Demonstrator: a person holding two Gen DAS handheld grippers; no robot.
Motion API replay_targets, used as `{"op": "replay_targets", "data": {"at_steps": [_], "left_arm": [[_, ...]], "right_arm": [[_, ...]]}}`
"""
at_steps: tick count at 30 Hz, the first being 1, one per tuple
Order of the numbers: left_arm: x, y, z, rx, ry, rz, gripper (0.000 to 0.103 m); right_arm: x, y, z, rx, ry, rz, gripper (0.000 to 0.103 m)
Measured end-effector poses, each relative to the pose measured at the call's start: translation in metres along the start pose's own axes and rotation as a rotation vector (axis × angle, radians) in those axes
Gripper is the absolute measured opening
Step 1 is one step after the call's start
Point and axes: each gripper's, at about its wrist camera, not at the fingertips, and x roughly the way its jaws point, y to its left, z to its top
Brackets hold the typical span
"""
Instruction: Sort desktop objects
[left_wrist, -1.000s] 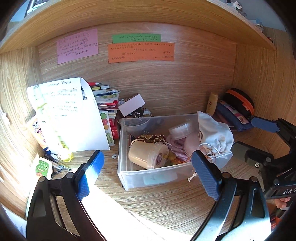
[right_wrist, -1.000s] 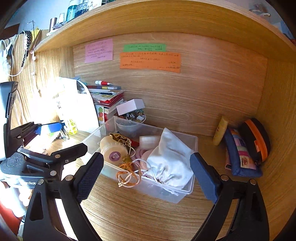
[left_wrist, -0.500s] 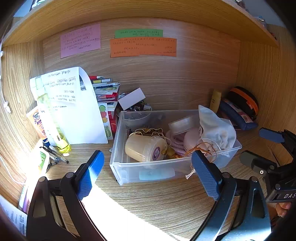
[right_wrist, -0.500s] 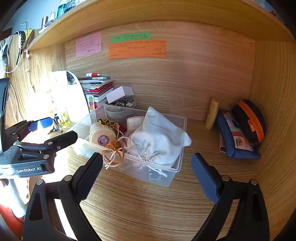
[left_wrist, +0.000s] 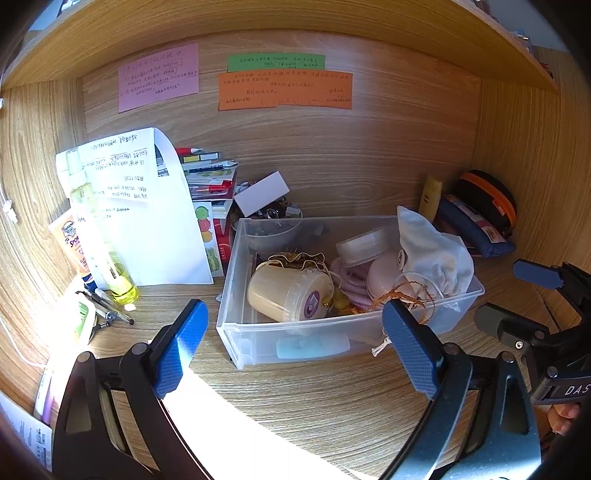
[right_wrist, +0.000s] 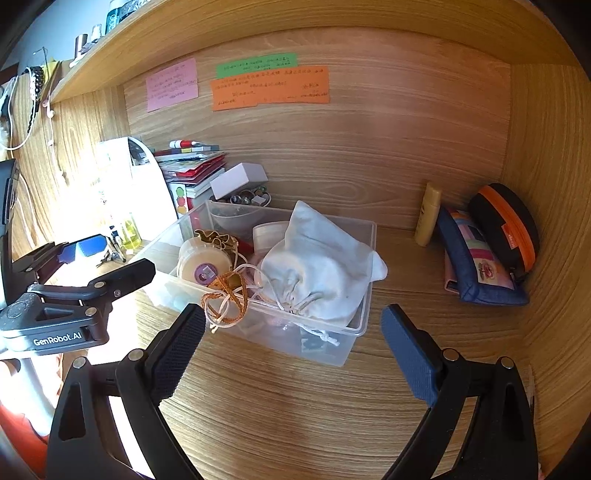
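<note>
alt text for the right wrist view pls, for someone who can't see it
A clear plastic bin on a wooden desk holds a white drawstring bag, a cream jar and orange cord. The right gripper, jaws open and empty, faces it; the left gripper is on the left.

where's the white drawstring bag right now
The white drawstring bag sits in the right end of the clear plastic bin, slumped over its rim beside the cream jar; in the left wrist view it is at centre-right.

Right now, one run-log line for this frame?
phase: approach | left tool: open, empty | right tool: open, empty | clear bin: on desk, full | white pouch: in bin, untouched
</note>
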Motion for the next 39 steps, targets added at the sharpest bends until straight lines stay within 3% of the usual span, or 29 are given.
{"op": "replay_targets", "data": {"at_steps": [39], "left_arm": [[-0.0028, -0.0093, 0.0008, 0.035, 0.007, -0.043, 0.096]], "right_arm": [[-0.0024, -0.0016, -0.0017, 0.017, 0.003, 0.012, 0.095]]}}
